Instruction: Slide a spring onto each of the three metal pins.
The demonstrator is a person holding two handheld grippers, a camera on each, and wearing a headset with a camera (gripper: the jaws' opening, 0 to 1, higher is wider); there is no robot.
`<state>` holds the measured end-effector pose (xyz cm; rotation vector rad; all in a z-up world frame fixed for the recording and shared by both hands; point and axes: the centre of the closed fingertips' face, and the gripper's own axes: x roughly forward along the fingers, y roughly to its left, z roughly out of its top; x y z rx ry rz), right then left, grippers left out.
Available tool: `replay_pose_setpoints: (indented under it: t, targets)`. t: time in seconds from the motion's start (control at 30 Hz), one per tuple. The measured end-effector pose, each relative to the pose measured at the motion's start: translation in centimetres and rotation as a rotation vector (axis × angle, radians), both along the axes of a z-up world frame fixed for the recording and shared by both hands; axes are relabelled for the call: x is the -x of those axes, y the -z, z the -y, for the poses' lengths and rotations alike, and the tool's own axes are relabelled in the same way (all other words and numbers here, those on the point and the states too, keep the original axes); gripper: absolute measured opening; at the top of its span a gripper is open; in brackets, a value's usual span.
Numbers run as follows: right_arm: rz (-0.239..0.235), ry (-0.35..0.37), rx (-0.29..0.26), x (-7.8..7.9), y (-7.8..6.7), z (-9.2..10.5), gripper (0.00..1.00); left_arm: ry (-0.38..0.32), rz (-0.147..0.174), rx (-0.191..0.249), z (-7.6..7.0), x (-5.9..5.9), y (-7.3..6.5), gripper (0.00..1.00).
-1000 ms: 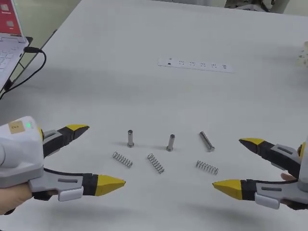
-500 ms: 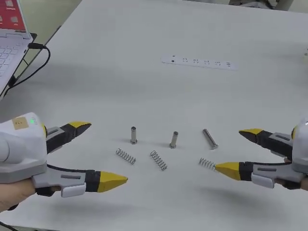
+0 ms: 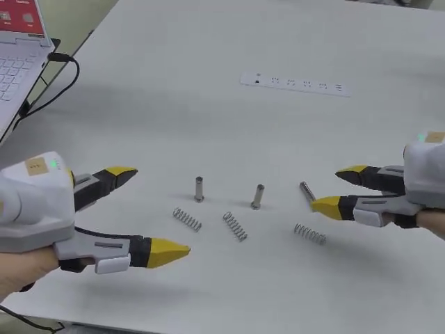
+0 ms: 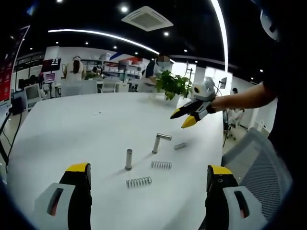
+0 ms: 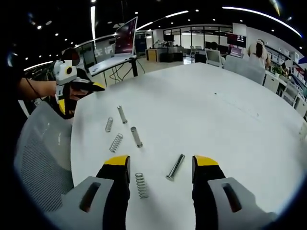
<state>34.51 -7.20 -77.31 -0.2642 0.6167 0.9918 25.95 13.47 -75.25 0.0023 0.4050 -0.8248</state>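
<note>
head view: pins point(image 3: 258, 197); power strip point(image 3: 295, 84) print illegible.

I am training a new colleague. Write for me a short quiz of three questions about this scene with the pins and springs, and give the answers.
1. Count: how many springs lie loose on the table?
2. Choose: which of the three pins lies flat? A) the left one; B) the middle one; C) the pin by the right gripper.
3. True or false: the left gripper and the right gripper are both open.
Key: 1) three; 2) C; 3) true.
</note>
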Motion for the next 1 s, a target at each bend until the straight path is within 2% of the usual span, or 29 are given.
replay_pose_setpoints:
  t: [0.2, 0.5, 0.6, 0.67, 0.77, 0.9, 1.0]
  targets:
    - [-0.021, 0.01, 0.052, -1.2, 1.0, 0.0, 0.48, -0.009, 0.0, 0.002, -0.1, 0.0, 0.0, 0.98]
    - [-0.056, 0.033, 0.082, -2.4, 1.8, -0.2, 0.44, -0.005, -0.003, 0.004, 0.1, 0.0, 0.0, 0.98]
    - [-0.088, 0.055, 0.09, -2.9, 2.3, -0.2, 0.42, 0.0, -0.003, 0.003, 0.3, 0.0, 0.0, 0.98]
    - [-0.137, 0.082, 0.102, -3.0, 3.0, 0.1, 0.38, 0.001, 0.001, 0.005, 0.4, 0.0, -0.1, 0.98]
    - [-0.167, 0.106, 0.11, -3.5, 3.6, 0.3, 0.34, 0.001, 0.002, 0.009, 0.5, 0.0, -0.2, 0.98]
    - [-0.183, 0.119, 0.134, -4.1, 4.0, 0.5, 0.29, 0.001, -0.003, 0.003, 0.3, 0.0, 0.0, 0.98]
    - [-0.217, 0.13, 0.126, -4.4, 4.2, 0.2, 0.25, -0.003, -0.006, 0.006, 0.3, 0.1, 0.0, 0.98]
